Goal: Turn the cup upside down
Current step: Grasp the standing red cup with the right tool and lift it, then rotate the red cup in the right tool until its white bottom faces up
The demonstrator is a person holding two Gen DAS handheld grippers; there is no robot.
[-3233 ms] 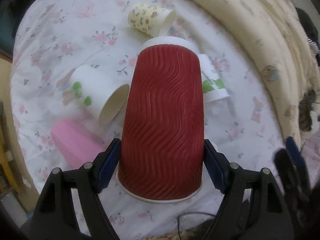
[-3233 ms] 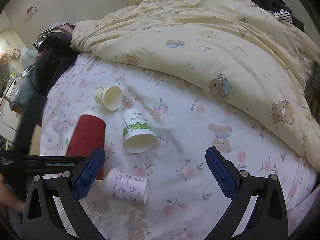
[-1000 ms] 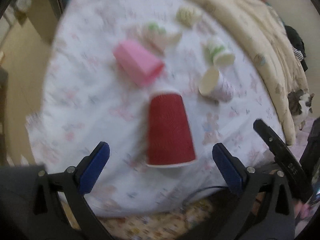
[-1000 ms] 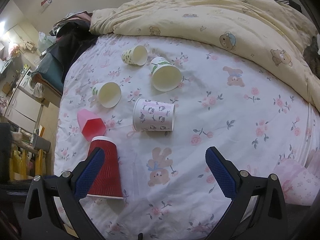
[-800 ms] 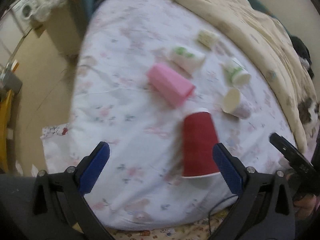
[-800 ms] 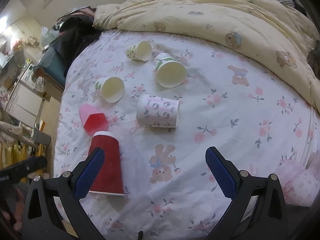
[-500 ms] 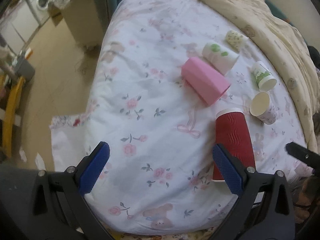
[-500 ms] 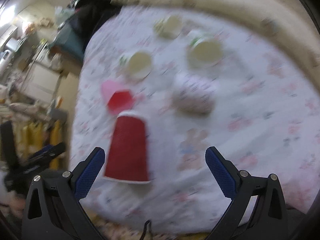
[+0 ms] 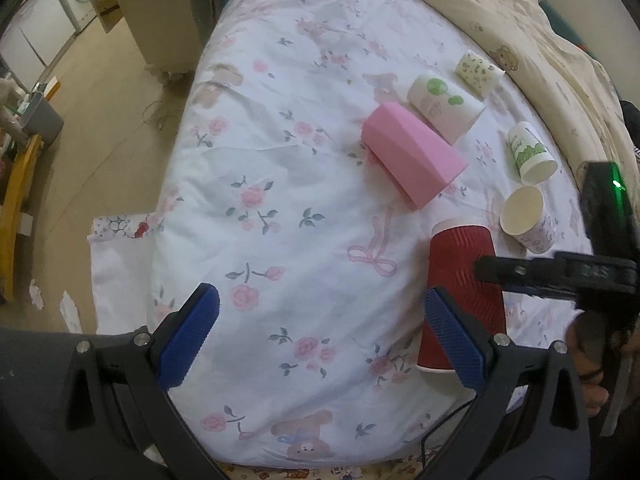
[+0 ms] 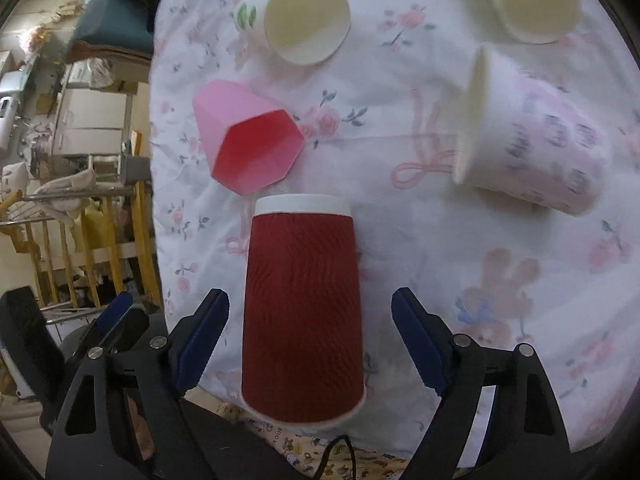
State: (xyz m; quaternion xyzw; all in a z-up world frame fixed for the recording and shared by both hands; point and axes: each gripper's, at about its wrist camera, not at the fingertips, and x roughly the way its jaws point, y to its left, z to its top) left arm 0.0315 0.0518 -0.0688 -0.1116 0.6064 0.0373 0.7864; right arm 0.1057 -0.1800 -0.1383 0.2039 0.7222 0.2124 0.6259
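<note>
We see the ribbed red cup (image 10: 302,312) standing rim-down on the bed (image 9: 280,184), between our wide-open, empty right tool (image 10: 310,340); left tool (image 9: 320,336) likewise gapes.

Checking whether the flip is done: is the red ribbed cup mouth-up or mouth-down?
Mouth-down: the red ribbed cup stands on the bedsheet with its wide rim at the bottom, narrow base on top.

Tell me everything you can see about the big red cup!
The red cup looks like paper with a wavy ribbed red sleeve and a white band at its narrow top end. It stands upside down, wide rolled rim down on the flowery bedsheet, near the bed's front edge. The right gripper is open around it, blue pads on either side with gaps, not touching. The pink cup lies on its side just behind it. The left gripper is open beside it.
</note>
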